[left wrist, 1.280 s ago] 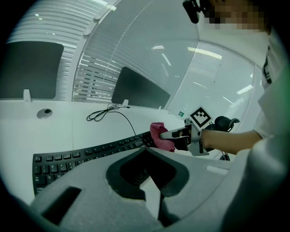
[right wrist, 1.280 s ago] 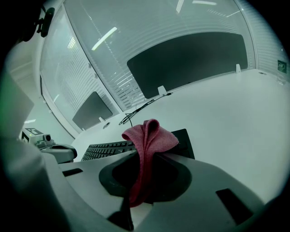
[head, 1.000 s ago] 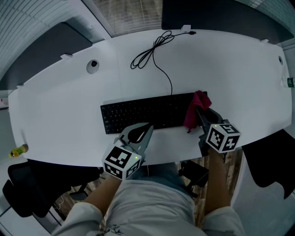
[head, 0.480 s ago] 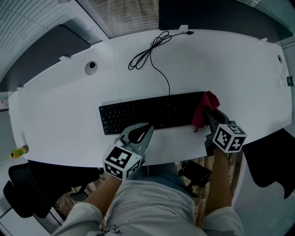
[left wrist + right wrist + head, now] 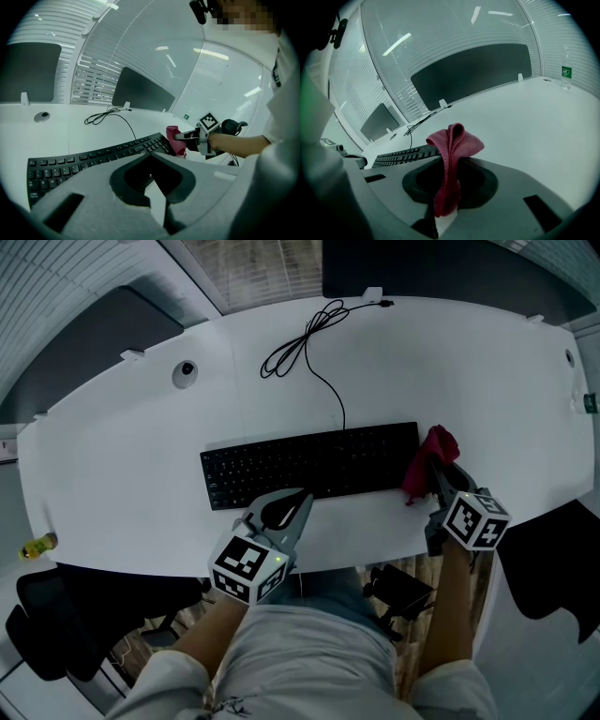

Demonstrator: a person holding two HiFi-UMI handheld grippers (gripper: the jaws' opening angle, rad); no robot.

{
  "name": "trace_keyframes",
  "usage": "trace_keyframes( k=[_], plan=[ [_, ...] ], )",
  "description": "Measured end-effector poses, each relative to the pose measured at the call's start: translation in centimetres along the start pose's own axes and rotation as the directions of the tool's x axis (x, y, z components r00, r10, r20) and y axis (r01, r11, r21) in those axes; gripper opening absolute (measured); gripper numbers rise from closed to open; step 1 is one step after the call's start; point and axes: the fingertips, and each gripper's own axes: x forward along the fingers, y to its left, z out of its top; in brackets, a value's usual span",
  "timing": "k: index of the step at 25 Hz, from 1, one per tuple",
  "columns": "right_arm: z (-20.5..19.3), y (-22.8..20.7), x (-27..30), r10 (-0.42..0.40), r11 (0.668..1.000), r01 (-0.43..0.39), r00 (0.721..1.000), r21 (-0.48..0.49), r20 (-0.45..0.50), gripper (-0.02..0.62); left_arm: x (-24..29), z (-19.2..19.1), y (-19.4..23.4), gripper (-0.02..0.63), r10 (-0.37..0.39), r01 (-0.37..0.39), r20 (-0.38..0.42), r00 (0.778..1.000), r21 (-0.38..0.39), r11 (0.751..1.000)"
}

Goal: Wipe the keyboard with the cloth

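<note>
Red cloth hangs pinched in the jaws of the right tool, just beyond the right end of the keyboard and off its keys. Left tool, jaws pressed together on nothing, is held at the keyboard's near edge. Judged step: positioning for a wiping pass; the next move calls for lowering the cloth onto the right-end keys and drawing it leftward.

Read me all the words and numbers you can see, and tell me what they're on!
No text here can be read out.
Keyboard: the key letters are too small to read.
Green label far off on the right: too blurred to read.
Marker cubes: only black-and-white square patterns, no words or numbers.
</note>
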Motion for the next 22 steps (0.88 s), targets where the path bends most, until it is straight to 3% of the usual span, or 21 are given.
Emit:
trace_keyframes(
  k=[12,22],
  plan=[
    [0.8,4.9,0.1,0.08,0.996,-0.079,0.997,-0.03,0.019,0.063,-1.9,-0.1,0.3,0.011,0.012,-0.012,0.031,0.999,-0.009,1.0],
    [-0.2,15.6,2.4,0.22,0.97,-0.221,0.975,-0.099,-0.016,0.063,-7.0,-1.6,3.6,0.011,0.059,-0.057,0.048,0.997,-0.038,0.998]
  ],
)
